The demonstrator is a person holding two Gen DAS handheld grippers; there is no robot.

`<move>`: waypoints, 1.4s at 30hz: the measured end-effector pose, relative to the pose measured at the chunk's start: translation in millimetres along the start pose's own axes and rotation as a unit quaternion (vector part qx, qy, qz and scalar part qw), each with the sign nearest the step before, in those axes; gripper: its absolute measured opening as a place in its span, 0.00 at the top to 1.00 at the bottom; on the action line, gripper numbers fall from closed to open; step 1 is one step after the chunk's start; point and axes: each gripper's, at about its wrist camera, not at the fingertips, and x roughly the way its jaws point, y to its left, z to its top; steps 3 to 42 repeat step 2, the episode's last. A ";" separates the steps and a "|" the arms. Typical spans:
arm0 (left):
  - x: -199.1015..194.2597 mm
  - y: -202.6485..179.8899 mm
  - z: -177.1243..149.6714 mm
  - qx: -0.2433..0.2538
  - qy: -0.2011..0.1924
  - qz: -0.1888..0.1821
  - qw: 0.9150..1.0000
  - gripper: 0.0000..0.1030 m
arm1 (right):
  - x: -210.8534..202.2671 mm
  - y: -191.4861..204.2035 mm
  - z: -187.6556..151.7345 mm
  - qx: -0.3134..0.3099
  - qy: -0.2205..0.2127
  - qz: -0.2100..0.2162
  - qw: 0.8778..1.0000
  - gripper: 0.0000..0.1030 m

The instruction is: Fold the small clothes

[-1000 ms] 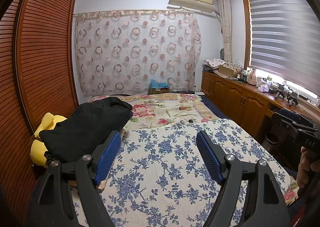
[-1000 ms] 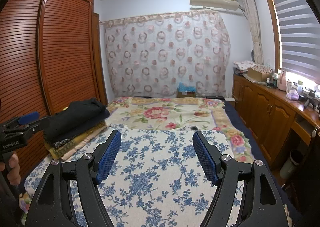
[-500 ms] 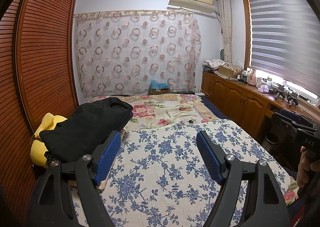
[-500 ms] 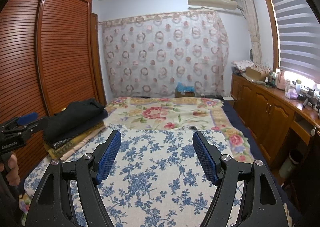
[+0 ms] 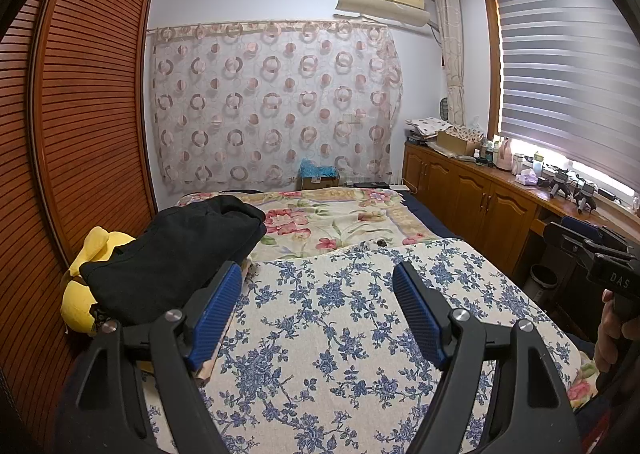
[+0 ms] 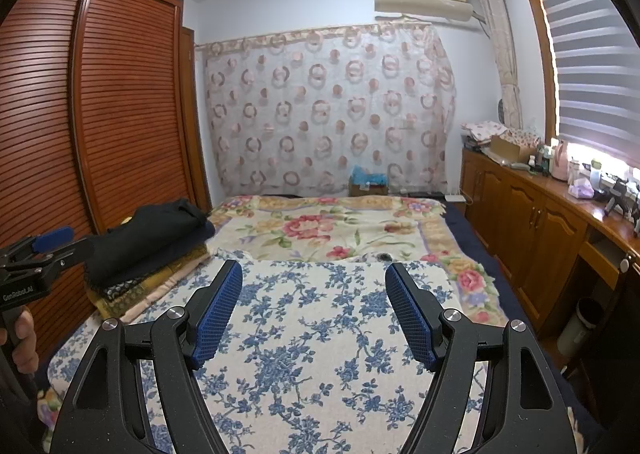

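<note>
Left gripper and right gripper poised over the floral bedspread; jaws apart, empty. Black folded clothes stacked nearby; probably soft, light, floppy; best pinched at an edge.

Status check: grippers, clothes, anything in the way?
Left gripper and right gripper open, empty. Black clothes piled at bed's left edge, untouched. Blue-flowered cloth bare ahead.

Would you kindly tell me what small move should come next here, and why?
Probably reach the left gripper toward the black garment piled at the bed's left edge: both it and the right gripper are open and empty over the bare blue-flowered cover.
</note>
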 end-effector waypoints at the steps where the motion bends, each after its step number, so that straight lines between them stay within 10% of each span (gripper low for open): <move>1: 0.0 0.0 0.0 0.000 0.000 0.000 1.000 0.24 | -0.2 0.4 -0.3 0.000 -0.001 0.000 1.000 0.26; 42: 0.0 0.0 -0.1 0.000 0.000 -0.001 1.000 0.24 | 0.0 0.3 -0.3 0.000 -0.001 0.000 1.000 0.26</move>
